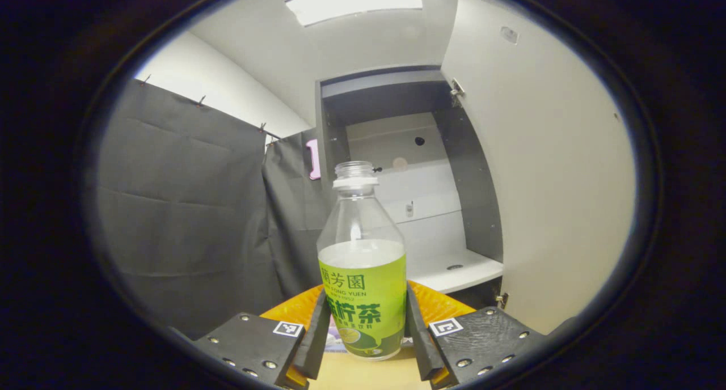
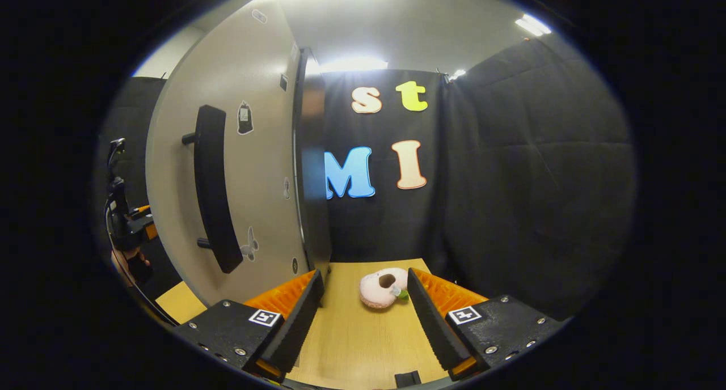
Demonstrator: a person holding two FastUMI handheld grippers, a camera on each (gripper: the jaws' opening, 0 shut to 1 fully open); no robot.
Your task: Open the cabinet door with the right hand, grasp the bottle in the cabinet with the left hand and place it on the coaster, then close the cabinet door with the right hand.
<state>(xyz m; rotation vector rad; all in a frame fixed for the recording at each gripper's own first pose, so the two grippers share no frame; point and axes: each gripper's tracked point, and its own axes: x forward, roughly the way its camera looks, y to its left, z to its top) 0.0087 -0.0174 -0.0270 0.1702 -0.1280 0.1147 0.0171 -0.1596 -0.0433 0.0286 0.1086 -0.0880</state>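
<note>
Left gripper [image 1: 363,327]: clenched on the bottle [image 1: 362,265], one finger pressed to each side of the label.
Bottle: upright and capless, liquid to about mid-height; its base is partly hidden by the fingers, so I cannot tell whether it touches the table [image 1: 363,376].
Cabinet [image 1: 397,169]: open, pale shelf bare; its lower part is cut off behind the bottle.
Cabinet door [image 1: 556,180]: swung wide, hinges visible; in the right gripper view its dark handle [image 2: 212,191] faces the camera.
Right gripper [image 2: 363,310]: released, fingers wide apart over the table, holding nothing.
Coaster [image 2: 384,288]: a pale round pad between the right fingers; its detail is hard to make out.
Far left of the right gripper view: the other gripper and a hand, mostly hidden by the door.
</note>
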